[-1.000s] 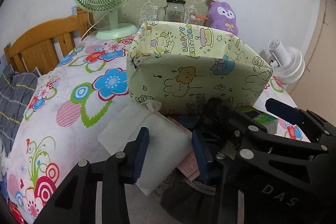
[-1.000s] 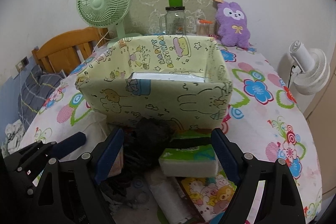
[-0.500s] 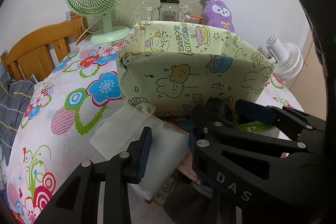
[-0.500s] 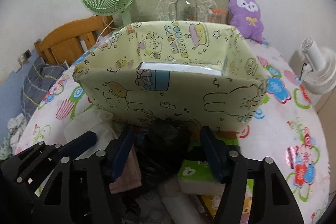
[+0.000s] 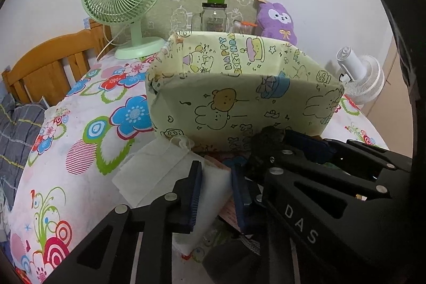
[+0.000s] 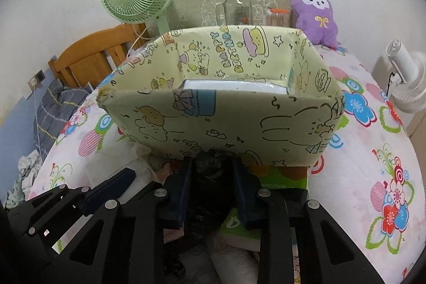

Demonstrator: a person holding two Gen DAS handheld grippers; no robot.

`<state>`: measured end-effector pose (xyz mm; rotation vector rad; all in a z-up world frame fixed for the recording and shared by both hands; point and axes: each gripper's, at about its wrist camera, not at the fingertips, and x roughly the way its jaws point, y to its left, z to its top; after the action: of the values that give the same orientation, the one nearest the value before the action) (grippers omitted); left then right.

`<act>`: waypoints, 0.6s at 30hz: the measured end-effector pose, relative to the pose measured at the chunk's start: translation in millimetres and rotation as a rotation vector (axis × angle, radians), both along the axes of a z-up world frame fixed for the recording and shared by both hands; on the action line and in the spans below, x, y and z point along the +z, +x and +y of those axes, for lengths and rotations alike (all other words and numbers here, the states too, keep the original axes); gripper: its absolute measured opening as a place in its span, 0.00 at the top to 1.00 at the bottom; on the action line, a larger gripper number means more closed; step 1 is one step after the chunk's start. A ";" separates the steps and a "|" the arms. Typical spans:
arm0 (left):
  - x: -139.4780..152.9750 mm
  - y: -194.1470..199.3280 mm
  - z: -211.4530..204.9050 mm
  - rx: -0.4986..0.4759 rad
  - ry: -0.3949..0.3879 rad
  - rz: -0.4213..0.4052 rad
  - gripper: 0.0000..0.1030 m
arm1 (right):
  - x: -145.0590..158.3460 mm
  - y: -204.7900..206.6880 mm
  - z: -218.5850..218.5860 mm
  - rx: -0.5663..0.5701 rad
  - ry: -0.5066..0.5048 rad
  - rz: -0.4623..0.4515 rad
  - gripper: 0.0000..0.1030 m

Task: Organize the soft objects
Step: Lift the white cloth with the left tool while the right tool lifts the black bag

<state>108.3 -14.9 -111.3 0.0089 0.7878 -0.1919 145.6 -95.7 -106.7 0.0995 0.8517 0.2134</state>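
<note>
Right tongs (image 6: pixel 210 188) are pinching a crumpled black bag (image 6: pixel 210 177), pads pressing both sides of it, right against the front wall of the yellow-green cartoon box (image 6: pixel 226 119). Left tongs (image 5: pixel 215 193) are squeezing a white soft pack (image 5: pixel 210 185) just beside it, near the surface's front edge. The box is sitting mid-surface on the flowery cloth (image 6: pixel 372 151) and is holding something flat and white (image 6: pixel 234 85); its inside wall is showing "HAPPY BIRTHDAY". A green tissue pack (image 6: pixel 282 177) is lying under the right tongs. "DAS" is showing on the right tongs' arm in the left view.
</note>
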 end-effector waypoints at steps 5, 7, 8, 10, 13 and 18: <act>7.7 -4.7 -1.4 -0.001 0.007 -0.019 0.82 | 9.0 -6.5 -0.9 0.002 0.005 -0.026 0.70; 11.1 -5.2 -2.1 0.006 0.010 -0.019 0.83 | 14.1 -8.9 -1.2 0.001 0.002 -0.034 0.70; 15.4 -6.5 -2.7 0.004 0.012 -0.025 0.83 | 17.7 -10.8 -1.6 0.001 0.004 -0.042 0.70; 23.6 -9.5 -4.1 0.001 0.018 -0.045 0.84 | 25.3 -14.4 -3.7 -0.001 0.011 -0.062 0.70; 33.6 -13.2 -6.7 -0.002 0.018 -0.069 0.85 | 38.1 -19.3 -6.8 -0.002 0.021 -0.089 0.70; 48.9 -21.3 -13.0 -0.009 0.019 -0.102 0.96 | 55.9 -27.9 -12.2 -0.004 0.031 -0.121 0.70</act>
<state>87.0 -28.0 -62.4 0.0399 0.6882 -0.1915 117.6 -107.9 -50.7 0.1159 0.7283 0.2266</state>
